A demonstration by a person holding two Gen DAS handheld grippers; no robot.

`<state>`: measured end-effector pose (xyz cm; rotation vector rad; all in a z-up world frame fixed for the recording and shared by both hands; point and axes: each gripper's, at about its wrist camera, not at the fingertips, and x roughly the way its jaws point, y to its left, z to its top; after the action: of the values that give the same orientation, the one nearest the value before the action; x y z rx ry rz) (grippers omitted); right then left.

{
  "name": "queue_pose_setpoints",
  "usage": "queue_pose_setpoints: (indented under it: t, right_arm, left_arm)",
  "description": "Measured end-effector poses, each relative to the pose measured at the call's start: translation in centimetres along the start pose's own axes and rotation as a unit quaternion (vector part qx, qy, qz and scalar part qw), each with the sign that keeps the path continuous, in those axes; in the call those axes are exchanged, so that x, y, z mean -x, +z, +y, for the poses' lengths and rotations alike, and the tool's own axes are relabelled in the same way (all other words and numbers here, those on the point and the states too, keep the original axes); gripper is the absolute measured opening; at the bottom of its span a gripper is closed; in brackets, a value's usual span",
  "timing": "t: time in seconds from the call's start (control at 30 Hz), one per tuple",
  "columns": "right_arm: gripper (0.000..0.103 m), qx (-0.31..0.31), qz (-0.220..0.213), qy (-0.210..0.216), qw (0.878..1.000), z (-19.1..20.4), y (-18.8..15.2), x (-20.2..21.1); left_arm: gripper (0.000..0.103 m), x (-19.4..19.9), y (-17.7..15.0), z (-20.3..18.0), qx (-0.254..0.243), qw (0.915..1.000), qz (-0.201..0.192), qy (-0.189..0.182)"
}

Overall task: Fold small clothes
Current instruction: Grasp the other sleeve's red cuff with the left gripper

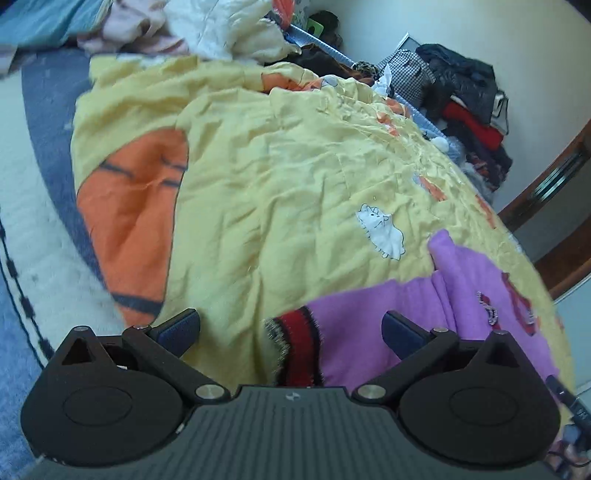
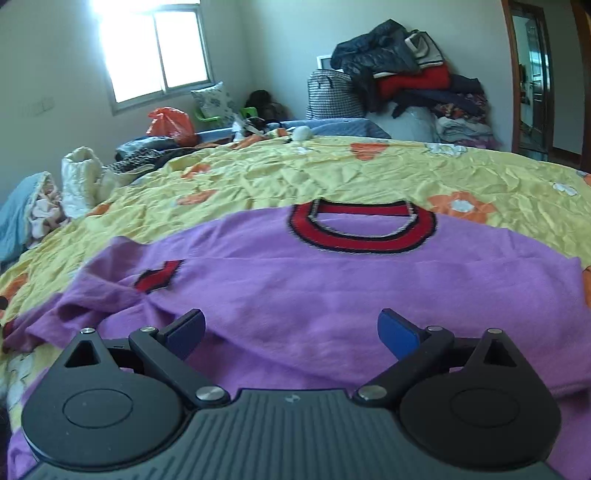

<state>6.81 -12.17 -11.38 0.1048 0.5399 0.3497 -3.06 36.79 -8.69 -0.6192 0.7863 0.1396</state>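
A small purple sweater (image 2: 332, 288) with a red and black collar (image 2: 362, 240) lies spread flat on the yellow bedsheet (image 2: 295, 177). Its left sleeve (image 2: 92, 299) is folded in, showing a red heart patch (image 2: 159, 275). My right gripper (image 2: 291, 328) is open, hovering over the sweater's lower body. In the left wrist view the sweater (image 1: 461, 295) lies at lower right, with its red and black cuff (image 1: 295, 343) between the fingers. My left gripper (image 1: 291, 330) is open just above that cuff.
The yellow sheet (image 1: 277, 177) has orange flowers. A heap of clothes (image 1: 221, 29) lies at the bed's far end. A pile of dark and red clothes (image 2: 406, 81) and a checked bag (image 2: 332, 96) stand by the wall. A doorway (image 2: 532, 81) is at right.
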Motion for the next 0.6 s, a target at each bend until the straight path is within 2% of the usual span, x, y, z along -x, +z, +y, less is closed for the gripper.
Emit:
queue_pose_setpoints:
  t: [0.17,0.23,0.37,0.5,0.6]
  right_arm:
    - [0.1,0.007,-0.011,0.005,1.0,1.4,-0.7,0.8]
    - [0.1,0.004,-0.011,0.008,1.0,1.4,-0.8,1.0]
    - [0.1,-0.012,-0.009,0.012,1.0,0.8,-0.9,1.0]
    - [0.1,-0.023,-0.007,0.013,1.0,0.4,-1.1,1.0]
    - [0.1,-0.026,-0.005,0.012,1.0,0.2,-1.4,1.0]
  left_arm:
    - [0.102,0.2,0.1,0.6,0.014,0.9989,-0.011,-0.045]
    - [0.102,0.6,0.2,0.4,0.012,0.9968,-0.014,-0.077]
    - [0.098,-0.1,-0.3,0.9,0.026,0.9944,0.017,-0.101]
    - [0.085,-0.2,-1.0,2.4,0.077,0.985,0.037,-0.15]
    - [0.074,-0.8,-1.3,2.7,0.083,0.9843,0.048,-0.148]
